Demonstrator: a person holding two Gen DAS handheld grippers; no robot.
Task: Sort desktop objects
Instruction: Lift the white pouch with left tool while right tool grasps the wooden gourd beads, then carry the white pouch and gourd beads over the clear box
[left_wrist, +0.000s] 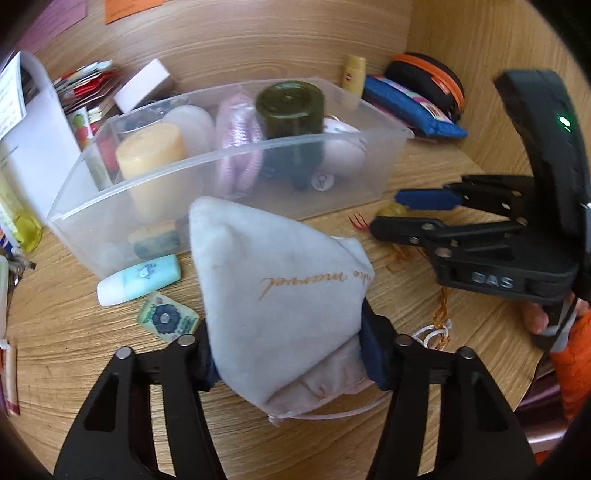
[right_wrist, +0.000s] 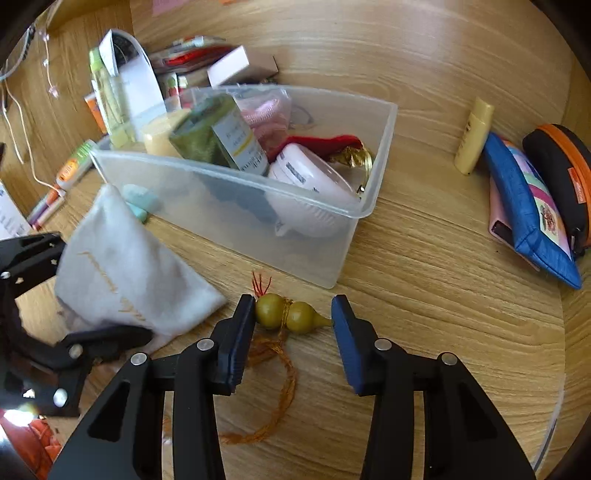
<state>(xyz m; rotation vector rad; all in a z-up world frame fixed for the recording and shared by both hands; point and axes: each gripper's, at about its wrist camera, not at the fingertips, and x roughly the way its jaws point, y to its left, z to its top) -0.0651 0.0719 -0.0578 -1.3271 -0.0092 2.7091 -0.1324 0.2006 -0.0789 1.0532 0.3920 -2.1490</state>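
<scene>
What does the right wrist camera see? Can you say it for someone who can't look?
The right gripper has its fingers on both ends of a small yellow gourd charm lying on a wooden desk. Behind it stands a clear plastic bin full of small things, and the left gripper holds a white cloth pouch.

Each black hand-held gripper (right_wrist: 293, 325) has blue pads, silver rivets (one embossed "DAS"), orange sleeve (left_wrist: 570, 365).

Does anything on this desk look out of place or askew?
The dark green jar lies tipped on its side atop the pile in the clear bin. A small gourd charm with a loose orange cord sits on the desk outside the bin.
</scene>
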